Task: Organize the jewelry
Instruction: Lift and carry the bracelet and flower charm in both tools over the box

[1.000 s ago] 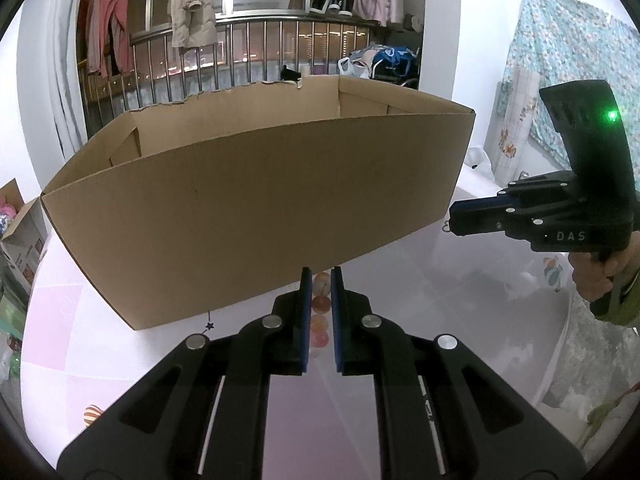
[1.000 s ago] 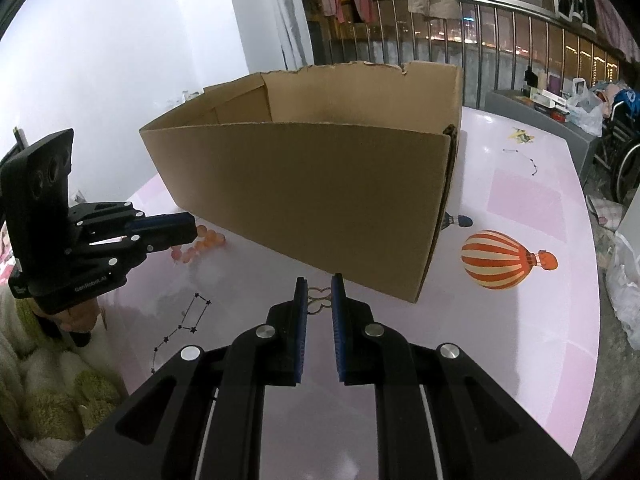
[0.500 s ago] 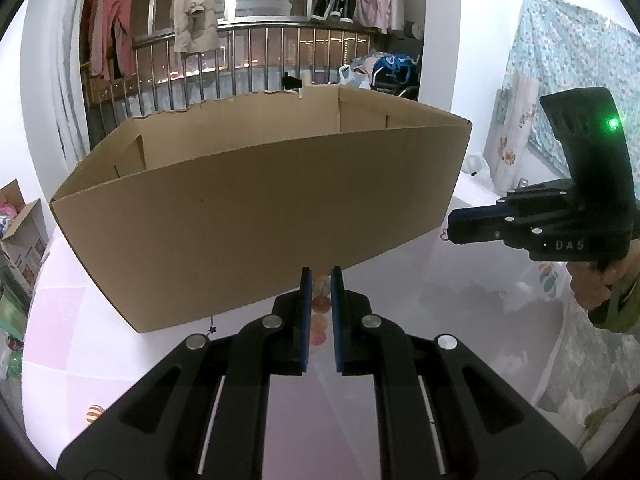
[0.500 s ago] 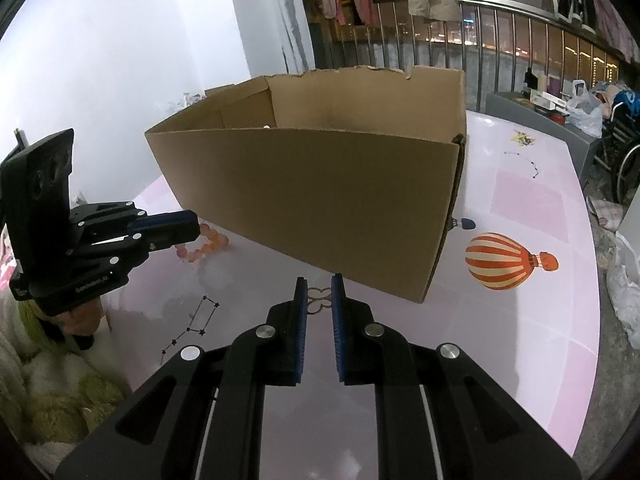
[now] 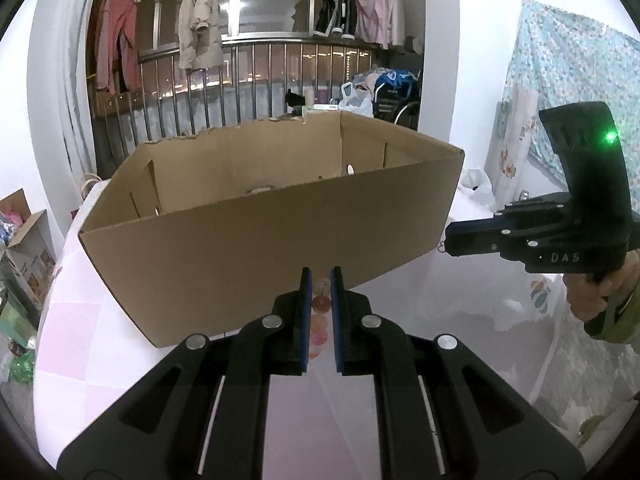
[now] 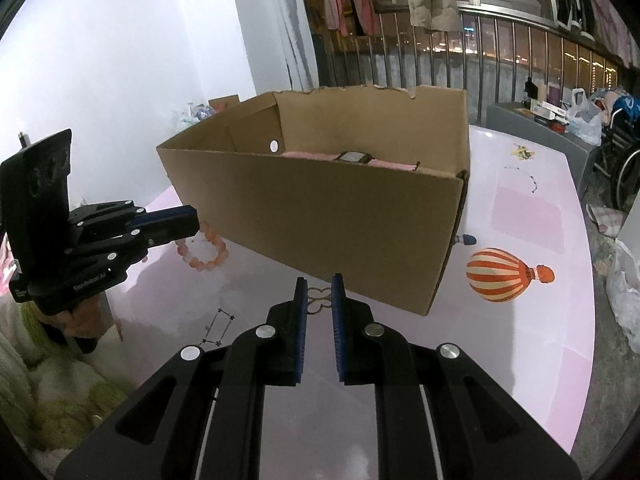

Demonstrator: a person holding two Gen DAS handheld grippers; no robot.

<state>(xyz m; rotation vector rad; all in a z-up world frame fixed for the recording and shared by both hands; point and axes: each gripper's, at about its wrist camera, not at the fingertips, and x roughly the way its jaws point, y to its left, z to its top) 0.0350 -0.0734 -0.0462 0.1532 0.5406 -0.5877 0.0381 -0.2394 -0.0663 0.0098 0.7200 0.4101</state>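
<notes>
1. The counter (image 6: 532, 216) is the biggest thing here: glossy pink-and-white top with a striped hot-air balloon print (image 6: 500, 274) on the right and a little star-line drawing near the right claw.
2. A big open cardboard box (image 6: 340, 232) sits in the middle of the counter. Torn top edge on the far wall, round holes in the end walls. Through the right wrist view you can see something pink (image 6: 320, 156) lying inside with a small dark-framed square thing (image 6: 353, 157) on it; can't tell what that is.
3. Left claw (image 6: 188, 220) hangs over the counter at the left of the box, held by a hand in a fuzzy sleeve. Its blue-padded jaws are almost closed with just a narrow slit, and nothing looks pinched in them. The beads show through the gap, lying on the counter below.
4. Right claw (image 6: 320, 292) is the same deal: narrow gap, not gripping anything, hovering near the box's near wall.
5. The orange bead bracelet (image 6: 204, 250) lies flat on the counter, just beside the box's near-left corner and right under the left claw's tip.
6. A thin gold clover-link piece (image 6: 319, 300) lies on the counter just beyond the right claw's tips, close to the box wall.
</notes>
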